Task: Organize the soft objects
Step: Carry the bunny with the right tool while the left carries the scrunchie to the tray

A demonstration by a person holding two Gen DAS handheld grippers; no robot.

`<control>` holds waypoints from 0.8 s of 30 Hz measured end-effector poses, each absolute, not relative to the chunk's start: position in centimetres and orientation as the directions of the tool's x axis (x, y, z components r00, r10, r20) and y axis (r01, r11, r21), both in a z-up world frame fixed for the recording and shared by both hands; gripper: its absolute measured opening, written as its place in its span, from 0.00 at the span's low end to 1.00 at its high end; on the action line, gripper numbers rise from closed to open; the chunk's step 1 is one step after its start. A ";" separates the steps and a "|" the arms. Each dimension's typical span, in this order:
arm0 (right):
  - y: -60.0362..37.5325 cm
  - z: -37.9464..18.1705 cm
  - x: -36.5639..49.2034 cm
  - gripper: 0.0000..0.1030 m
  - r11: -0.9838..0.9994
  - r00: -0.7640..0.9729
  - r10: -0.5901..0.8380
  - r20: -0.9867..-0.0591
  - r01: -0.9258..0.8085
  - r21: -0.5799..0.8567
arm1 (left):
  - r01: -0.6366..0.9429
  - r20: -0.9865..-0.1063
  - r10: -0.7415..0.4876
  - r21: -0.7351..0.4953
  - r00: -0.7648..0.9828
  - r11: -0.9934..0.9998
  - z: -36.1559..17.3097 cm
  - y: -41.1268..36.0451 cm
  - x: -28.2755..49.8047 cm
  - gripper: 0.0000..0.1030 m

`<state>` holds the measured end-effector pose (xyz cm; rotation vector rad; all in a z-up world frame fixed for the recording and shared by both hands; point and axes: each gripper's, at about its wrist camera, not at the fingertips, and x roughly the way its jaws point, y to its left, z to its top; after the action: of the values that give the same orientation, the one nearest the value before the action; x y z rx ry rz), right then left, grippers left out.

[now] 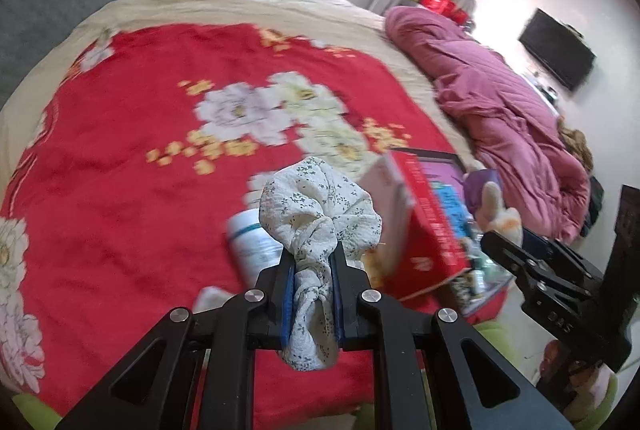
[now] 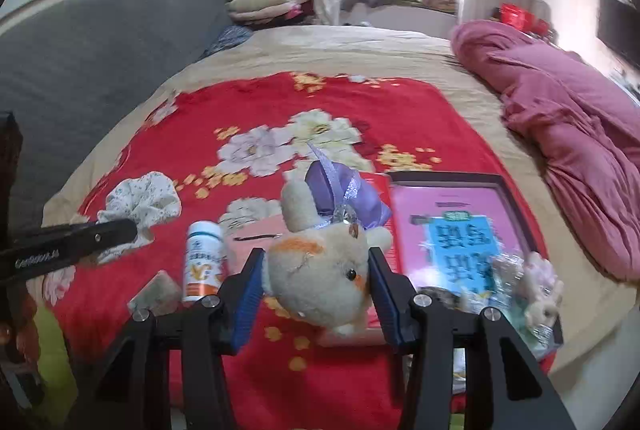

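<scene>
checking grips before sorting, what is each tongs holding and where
Left tongs: floral scrunchie, pinched at its gathered lower part. Right tongs: plush rabbit, squeezed across its head.

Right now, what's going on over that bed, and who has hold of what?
A person is working over the red floral blanket with a handheld gripper in each hand. The left gripper is shut on a white floral scrunchie. The right gripper has its fingers clamped on the head of a plush rabbit with a purple bow. Both soft things look lifted off the blanket. A white bottle and an open red box remain on the bed.
</scene>
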<state>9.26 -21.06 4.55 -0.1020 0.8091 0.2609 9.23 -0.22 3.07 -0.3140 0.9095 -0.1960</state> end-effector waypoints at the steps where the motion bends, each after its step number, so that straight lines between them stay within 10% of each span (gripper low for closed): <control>1: -21.9 4.8 9.2 0.49 0.968 0.666 0.182 -0.723 -0.249 0.014 | 0.054 -0.740 -0.303 -0.341 0.600 0.939 3.4 -1.2 9.2 0.15; 24: -37.7 8.8 6.8 0.49 0.995 0.767 0.053 -0.640 0.015 0.101 | 0.384 -0.731 -0.423 -0.235 0.536 0.893 7.8 -20.2 10.4 0.15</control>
<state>6.80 -37.66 8.83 0.1025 0.6968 0.0207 10.36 -20.19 7.75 -0.0481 0.8832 -0.4811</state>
